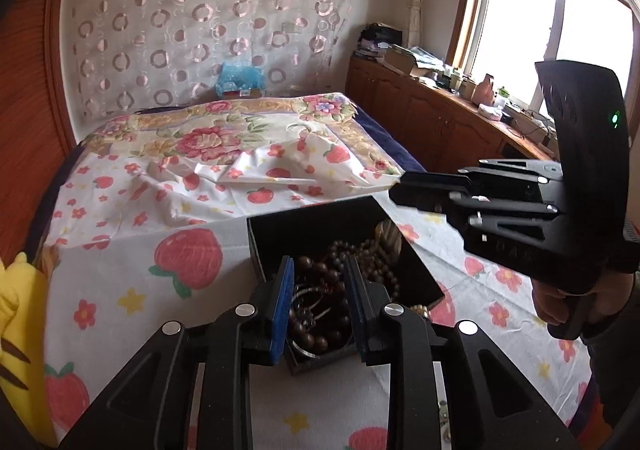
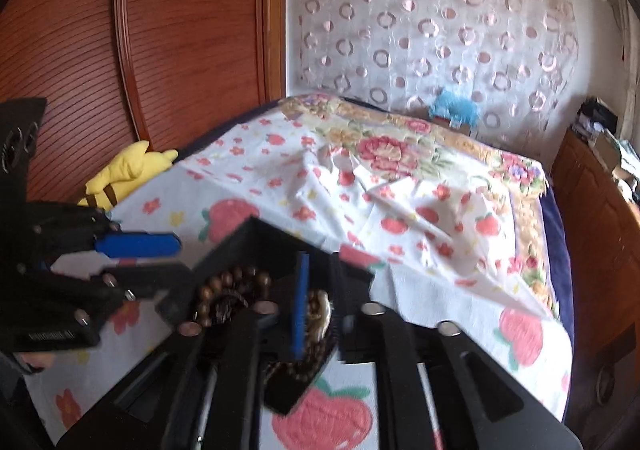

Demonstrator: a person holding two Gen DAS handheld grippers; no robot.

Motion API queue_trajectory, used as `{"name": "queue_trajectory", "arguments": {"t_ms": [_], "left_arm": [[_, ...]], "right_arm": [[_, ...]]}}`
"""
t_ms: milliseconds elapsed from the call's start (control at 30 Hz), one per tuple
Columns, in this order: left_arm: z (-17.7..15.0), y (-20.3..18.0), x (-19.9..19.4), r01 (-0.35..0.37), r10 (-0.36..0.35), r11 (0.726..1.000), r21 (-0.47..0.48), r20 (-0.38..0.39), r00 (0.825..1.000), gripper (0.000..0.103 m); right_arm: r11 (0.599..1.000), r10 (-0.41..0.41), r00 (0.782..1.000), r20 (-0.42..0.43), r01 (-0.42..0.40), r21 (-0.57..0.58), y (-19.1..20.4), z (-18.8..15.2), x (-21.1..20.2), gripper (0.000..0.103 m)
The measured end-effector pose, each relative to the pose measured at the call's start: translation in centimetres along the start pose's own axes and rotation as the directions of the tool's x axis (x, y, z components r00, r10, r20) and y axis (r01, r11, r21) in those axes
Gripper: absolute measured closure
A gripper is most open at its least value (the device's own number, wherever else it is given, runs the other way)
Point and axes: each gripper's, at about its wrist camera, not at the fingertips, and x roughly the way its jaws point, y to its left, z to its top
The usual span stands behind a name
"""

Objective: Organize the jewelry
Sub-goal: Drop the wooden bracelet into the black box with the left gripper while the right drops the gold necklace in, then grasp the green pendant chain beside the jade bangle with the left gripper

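A square black open-topped jewelry box point(image 1: 320, 234) sits on the strawberry-print bedsheet point(image 1: 120, 290) near the foot edge of the bed, and everything turns on who stands over it. The left gripper point(image 1: 318, 306) hangs directly above the box's near side, its two blue-padded fingers point(image 1: 280, 310) spread apart and empty, framing the tangle inside; the jewelry lies straight ahead of it and below, so a plain downward reach should meet it. The right gripper point(image 1: 404, 189) comes in from the window side, above the box's far right corner. From its own camera the box sits just under its tips point(image 2: 316, 306), but that view is smeared with motion; its fingers look slightly parted with nothing between them, though I would not swear to it. By my judgement the left is the better placed of the two.

There is one box and two grippers. The dark brown wooden bead strands point(image 1: 320, 278) I cannot separate; there look to be at least two or three loops piled together. Thin silver bangles point(image 1: 308, 302) lie among them, and a pale twisted rope-like bracelet point(image 1: 386, 236) leans at the box's far right wall. A yellow plush toy point(image 2: 128, 173) rests at the bed's left edge.
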Motion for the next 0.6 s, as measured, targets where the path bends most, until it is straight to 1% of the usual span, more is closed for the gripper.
{"name": "queue_trajectory", "arguments": {"t_ms": [33, 267, 400, 600], "left_arm": [[-0.2, 0.0, -0.2, -0.004, 0.004, 1.000, 0.000, 0.000, 1.000, 0.079], [-2.7, -1.0, -2.1, -0.015, 0.015, 1.000, 0.003, -0.001, 1.000, 0.078], [-4.4, -1.6, -3.1, -0.013, 0.013, 1.000, 0.004, -0.007, 1.000, 0.078], [-7.2, -3.1, -4.6, -0.011, 0.011, 1.000, 0.017, -0.018, 1.000, 0.078]], "right_arm": [[1.000, 0.000, 1.000, 0.002, 0.000, 0.004, 0.1, -0.3, -0.2, 0.074], [1.000, 0.001, 1.000, 0.020, -0.001, 0.027, 0.6, -2.9, -3.2, 0.074], [0.999, -0.009, 1.000, 0.017, 0.008, 0.033, 1.3, -5.1, -4.8, 0.074], [0.998, 0.009, 1.000, -0.009, -0.008, 0.062, 2.8, -9.1, -6.5, 0.074]]}}
